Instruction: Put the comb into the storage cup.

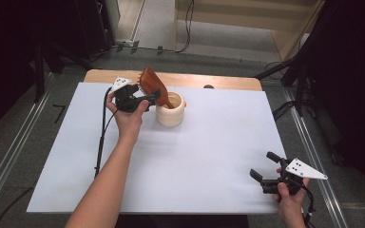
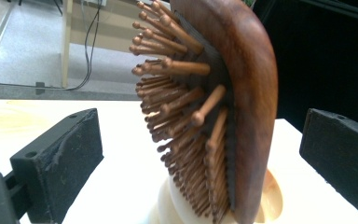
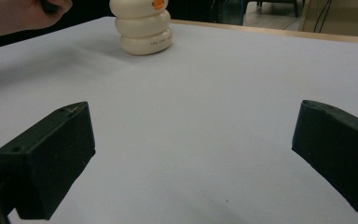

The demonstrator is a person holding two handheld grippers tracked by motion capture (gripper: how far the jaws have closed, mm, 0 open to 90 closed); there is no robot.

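Hairbrush [image 1: 153, 87] stands handle-down in the cream holder [image 1: 170, 115] at the far left of the table [image 1: 209, 156], so placing looks done. Left claw [image 1: 145, 100] is spread around it, not pinching; right claw [image 1: 261, 167] rests spread, near right. Only withdrawing remains.

One wooden hairbrush [image 1: 153, 87] with peg bristles, upper middle of the high view. One cream ribbed holder [image 1: 170, 112] just right of it, the brush standing in it. Two hand-held grippers: one [image 1: 135, 99] upper left of centre, one [image 1: 271, 171] lower right. One white sheet [image 1: 209, 156] covers one tabletop [image 1: 195, 80].
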